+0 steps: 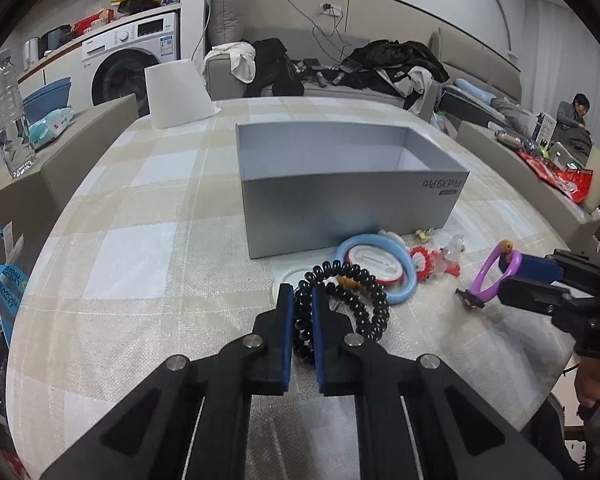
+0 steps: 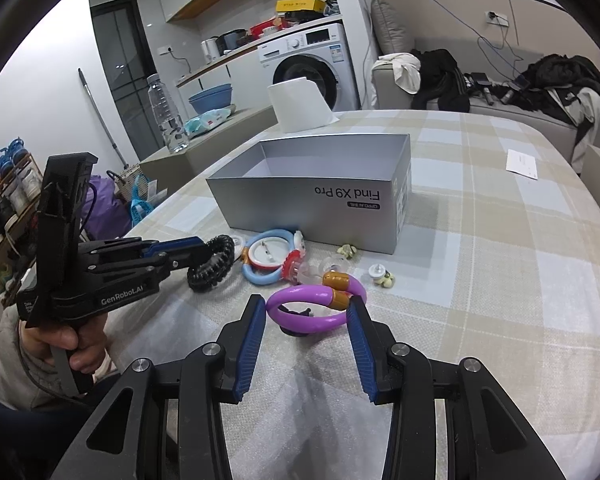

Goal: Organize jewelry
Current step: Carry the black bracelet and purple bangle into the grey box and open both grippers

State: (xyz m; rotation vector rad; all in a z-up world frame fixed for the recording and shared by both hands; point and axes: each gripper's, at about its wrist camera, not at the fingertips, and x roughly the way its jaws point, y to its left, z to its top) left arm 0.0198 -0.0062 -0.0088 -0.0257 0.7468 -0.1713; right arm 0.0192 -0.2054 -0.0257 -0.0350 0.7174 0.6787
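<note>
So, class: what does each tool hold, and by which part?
Left tool: black beaded bracelet, pinched at its near rim. Right tool: purple bangle, one pad at its gold clasp.

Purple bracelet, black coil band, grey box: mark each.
purple bracelet (image 2: 300,314), right wrist view, on its purple near arc.
black coil band (image 1: 364,304), left wrist view, on its right-hand loop.
grey box (image 2: 308,204), right wrist view, on the printed side wall.

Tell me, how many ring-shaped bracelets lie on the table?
3: a black coil in the left tool, a blue ring before the box, and a purple ring between the right tool's fingers. Others may be hidden.
</note>
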